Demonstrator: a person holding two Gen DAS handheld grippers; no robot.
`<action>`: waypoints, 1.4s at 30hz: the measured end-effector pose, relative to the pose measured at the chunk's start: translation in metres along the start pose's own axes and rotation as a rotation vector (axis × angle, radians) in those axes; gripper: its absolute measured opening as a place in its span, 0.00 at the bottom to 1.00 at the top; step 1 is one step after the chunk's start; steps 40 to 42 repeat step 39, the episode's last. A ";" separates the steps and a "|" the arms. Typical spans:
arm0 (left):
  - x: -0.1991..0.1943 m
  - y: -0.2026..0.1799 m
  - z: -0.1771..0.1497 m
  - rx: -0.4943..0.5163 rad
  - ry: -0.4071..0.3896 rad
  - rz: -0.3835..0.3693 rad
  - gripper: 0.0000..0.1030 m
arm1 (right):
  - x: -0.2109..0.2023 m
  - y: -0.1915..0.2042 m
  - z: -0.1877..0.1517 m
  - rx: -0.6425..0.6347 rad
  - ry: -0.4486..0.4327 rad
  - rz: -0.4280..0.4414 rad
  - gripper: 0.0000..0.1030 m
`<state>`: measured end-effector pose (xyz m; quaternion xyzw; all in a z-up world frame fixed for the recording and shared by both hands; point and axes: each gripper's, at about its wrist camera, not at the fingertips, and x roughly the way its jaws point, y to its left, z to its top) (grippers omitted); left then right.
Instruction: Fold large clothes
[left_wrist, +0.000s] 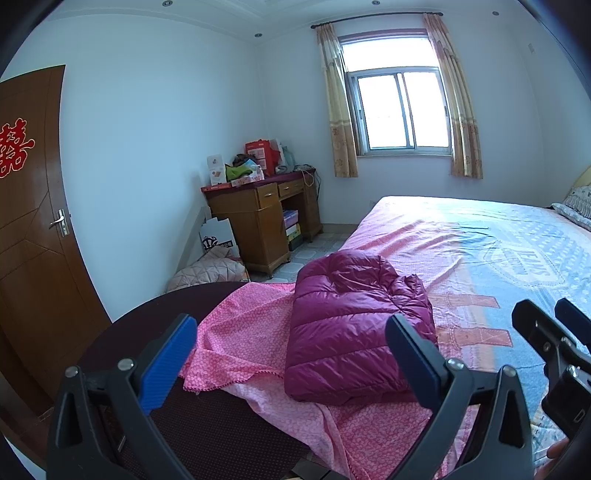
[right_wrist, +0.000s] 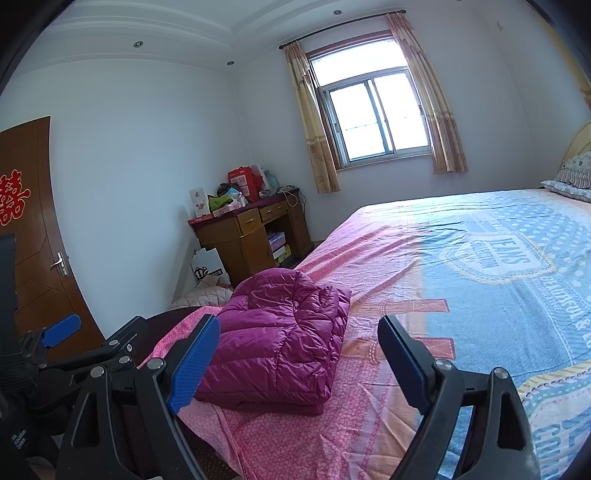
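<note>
A magenta puffer jacket (left_wrist: 351, 325) lies folded into a thick bundle on the near left corner of the bed; the right wrist view shows the jacket (right_wrist: 280, 343) too. My left gripper (left_wrist: 291, 354) hovers just in front of it, jaws wide apart, nothing between the blue pads (left_wrist: 166, 362). My right gripper (right_wrist: 299, 358) stands open to the right of the jacket, empty, over the bedsheet (right_wrist: 480, 295). In the left wrist view the right gripper (left_wrist: 554, 325) shows at the right edge. The left gripper (right_wrist: 62, 332) appears at the left edge of the right wrist view.
The bed carries a pink and blue printed sheet (left_wrist: 480, 258) with pillows (left_wrist: 576, 206) at the far right. A dark footboard (left_wrist: 155, 325) curves at the bed's near left. Beyond stand a cluttered wooden desk (left_wrist: 262, 218), a brown door (left_wrist: 33, 240) and a curtained window (left_wrist: 399, 110).
</note>
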<state>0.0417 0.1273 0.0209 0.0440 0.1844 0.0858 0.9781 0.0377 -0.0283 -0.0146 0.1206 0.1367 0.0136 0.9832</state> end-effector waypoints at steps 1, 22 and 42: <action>0.000 0.001 0.000 -0.002 0.000 0.001 1.00 | 0.000 0.000 0.000 0.002 0.001 0.000 0.85; 0.008 0.010 0.001 -0.018 0.022 0.015 1.00 | 0.006 0.002 -0.004 -0.004 0.012 -0.010 0.85; 0.018 0.014 -0.001 -0.027 0.048 0.015 1.00 | 0.013 0.005 -0.009 0.002 0.036 -0.012 0.85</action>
